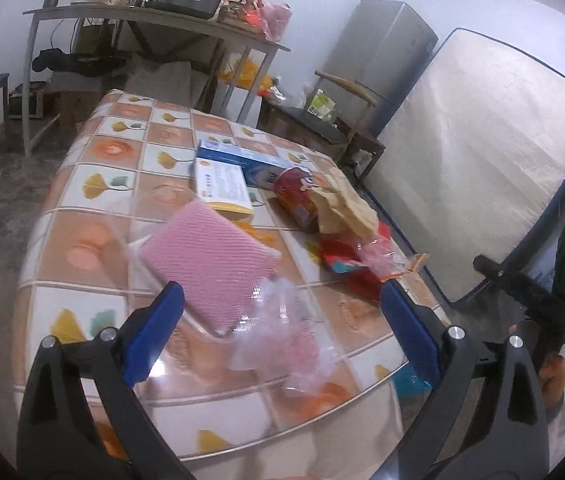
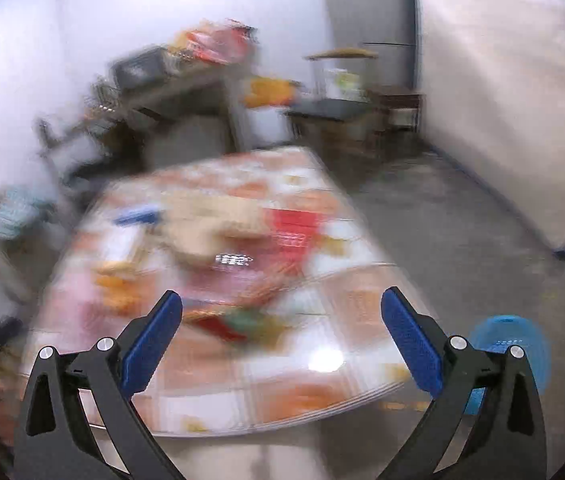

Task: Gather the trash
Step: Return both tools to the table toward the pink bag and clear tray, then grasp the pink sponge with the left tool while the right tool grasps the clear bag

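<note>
Two boxes (image 1: 226, 176) mid table (image 1: 94, 216) w/ a can (image 1: 296, 196) to their right, paper bag (image 1: 342, 204) lying over it, sponge pack (image 1: 210, 268) nearer the camera.

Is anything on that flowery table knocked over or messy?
Yes. On the table, a red can lies on its side, half under crumpled brown paper. Torn red wrappers and a clear plastic bag are strewn near the edge. The right wrist view is too blurred to add more.

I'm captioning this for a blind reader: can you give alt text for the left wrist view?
The open left gripper hovers over a floral-tiled table, with a pink packet in clear wrap and a crumpled clear bag in front of it. Farther back lie two boxes, a red can and a brown paper bag.
</note>
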Demonstrator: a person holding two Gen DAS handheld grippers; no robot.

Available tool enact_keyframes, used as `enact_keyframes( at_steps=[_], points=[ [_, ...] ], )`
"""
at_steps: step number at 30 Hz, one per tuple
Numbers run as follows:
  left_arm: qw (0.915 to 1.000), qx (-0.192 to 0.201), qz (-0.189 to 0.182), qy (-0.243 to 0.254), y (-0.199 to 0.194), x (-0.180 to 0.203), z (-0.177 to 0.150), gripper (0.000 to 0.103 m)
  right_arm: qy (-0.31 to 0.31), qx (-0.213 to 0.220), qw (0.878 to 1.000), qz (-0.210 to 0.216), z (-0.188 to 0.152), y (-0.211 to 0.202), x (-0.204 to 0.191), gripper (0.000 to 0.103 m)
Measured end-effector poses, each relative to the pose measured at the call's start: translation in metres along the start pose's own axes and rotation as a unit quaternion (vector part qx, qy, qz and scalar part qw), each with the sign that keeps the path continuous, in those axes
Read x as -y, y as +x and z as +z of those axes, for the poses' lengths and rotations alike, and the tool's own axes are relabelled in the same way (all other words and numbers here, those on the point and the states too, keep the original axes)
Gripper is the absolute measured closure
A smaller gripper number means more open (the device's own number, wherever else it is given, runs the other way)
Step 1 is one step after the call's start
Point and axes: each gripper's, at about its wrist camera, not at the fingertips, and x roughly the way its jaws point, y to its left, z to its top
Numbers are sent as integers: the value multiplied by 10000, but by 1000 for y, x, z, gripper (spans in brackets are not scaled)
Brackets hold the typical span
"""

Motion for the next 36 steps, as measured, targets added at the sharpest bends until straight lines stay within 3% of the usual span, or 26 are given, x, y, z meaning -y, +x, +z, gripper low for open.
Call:
enact_keyframes(
  at_steps=[3,6,9,13,16,18,21,26,32,36],
  points=[
    [9999,-52,89,61,2,-17,1,8,-18,-104,9972,739,-9,11,-37,6],
    [9990,-107,427,22,9,-39,4,8,-164,-734,9899,1205,-22,36,-66,6],
    [9978,-125,574,-317,17,-64,8,8,-362,-1231,9795,1554,-34,58,-89,6],
    [9950,-205,428,-879,28,-91,15,9,-944,-1436,9674,1860,-47,68,-112,6],
    [9967,-152,315,-731,29,-92,23,10,-1395,-1499,9557,2115,-56,73,-129,6],
    [9984,-96,219,-504,28,-86,29,10,-1741,-1638,9412,2387,-60,82,-141,6],
    [9997,-97,67,-235,30,-76,36,14,-2218,-1874,9265,2394,-65,101,-153,8],
    [9983,-304,-310,-382,43,-74,40,26,-2390,-2284,9103,2491,-73,124,-159,29],
    [9978,-418,-518,-18,48,-61,51,30,-2248,-2226,9122,2604,-78,121,-157,40],
    [9979,-506,-414,44,57,-56,53,30,-2099,-2191,9142,2687,-79,120,-153,48]
  ],
)
